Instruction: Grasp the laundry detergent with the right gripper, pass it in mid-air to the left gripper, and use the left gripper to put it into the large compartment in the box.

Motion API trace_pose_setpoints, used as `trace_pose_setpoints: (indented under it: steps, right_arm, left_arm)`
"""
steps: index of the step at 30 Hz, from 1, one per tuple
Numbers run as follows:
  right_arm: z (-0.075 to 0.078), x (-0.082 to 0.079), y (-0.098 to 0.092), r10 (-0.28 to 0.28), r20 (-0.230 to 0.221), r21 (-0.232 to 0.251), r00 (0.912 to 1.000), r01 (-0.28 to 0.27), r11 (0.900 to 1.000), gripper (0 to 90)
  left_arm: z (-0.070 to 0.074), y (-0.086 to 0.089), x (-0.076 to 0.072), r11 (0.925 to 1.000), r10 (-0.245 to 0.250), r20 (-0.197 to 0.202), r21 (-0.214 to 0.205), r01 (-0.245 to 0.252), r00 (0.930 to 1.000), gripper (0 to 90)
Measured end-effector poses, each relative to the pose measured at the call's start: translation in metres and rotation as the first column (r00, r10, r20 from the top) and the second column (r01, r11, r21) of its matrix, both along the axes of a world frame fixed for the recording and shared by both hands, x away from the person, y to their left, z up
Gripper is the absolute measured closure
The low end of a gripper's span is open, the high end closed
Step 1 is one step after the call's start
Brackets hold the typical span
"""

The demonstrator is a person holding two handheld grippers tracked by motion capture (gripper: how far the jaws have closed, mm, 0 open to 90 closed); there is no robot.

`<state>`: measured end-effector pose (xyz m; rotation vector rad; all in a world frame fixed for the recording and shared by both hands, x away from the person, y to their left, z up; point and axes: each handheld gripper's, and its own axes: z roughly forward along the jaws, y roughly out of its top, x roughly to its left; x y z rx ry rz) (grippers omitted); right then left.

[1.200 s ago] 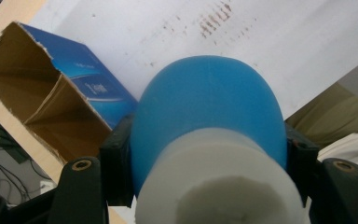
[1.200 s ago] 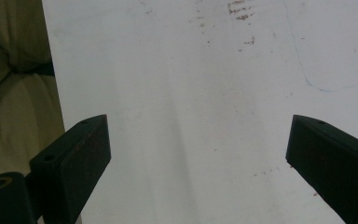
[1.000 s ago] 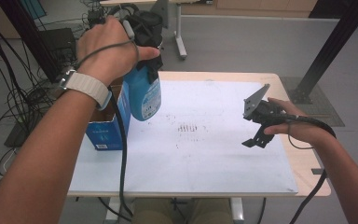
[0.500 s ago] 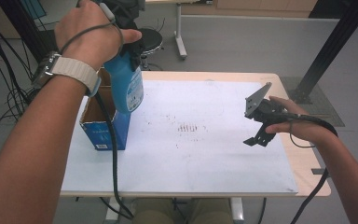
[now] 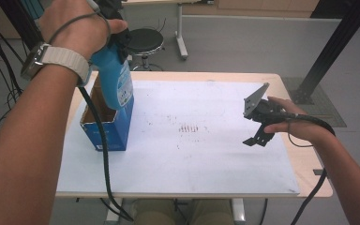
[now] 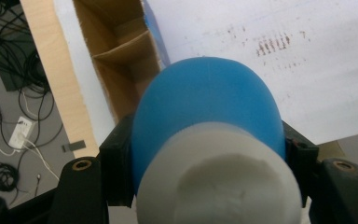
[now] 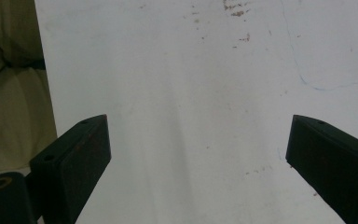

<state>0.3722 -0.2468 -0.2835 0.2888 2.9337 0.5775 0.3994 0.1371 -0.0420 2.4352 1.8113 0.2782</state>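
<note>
Gripping a blue bottle by its neck, the left gripper holds it over the open cardboard box at the table's left edge. Right gripper hovers over the white mat, jaws wide apart and empty.

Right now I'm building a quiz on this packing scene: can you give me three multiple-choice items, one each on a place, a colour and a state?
1. Where is the bottle? A on the white sheet; B above the open box; C beside the right tool.
2. What colour is the bottle's body? A blue; B red; C green.
3. How does the right tool stand? A shut on a cap; B shut, nothing in it; C open, nothing in it.

B: the left tool holds it over the box's compartments.
A: blue in both views.
C: its jaws stand apart over bare sheet.
</note>
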Motion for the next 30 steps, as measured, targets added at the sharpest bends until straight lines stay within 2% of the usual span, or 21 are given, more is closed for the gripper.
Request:
trace_pose_setpoints:
  steps: [16,30]
  right_arm:
    - [-0.001,0.005,-0.008,-0.02,0.0,-0.007,0.9998,0.02,0.9998,6.4]
    - [-0.009,0.008,-0.01,-0.037,-0.018,-0.012,0.9992,0.037,0.9992,6.4]
  left_arm:
    - [0.001,0.029,0.011,0.9962,0.087,0.01,-0.008,-0.086,0.9962,37.5]
    - [-0.011,0.047,0.023,0.9923,0.124,0.014,-0.009,-0.124,0.9922,37.5]
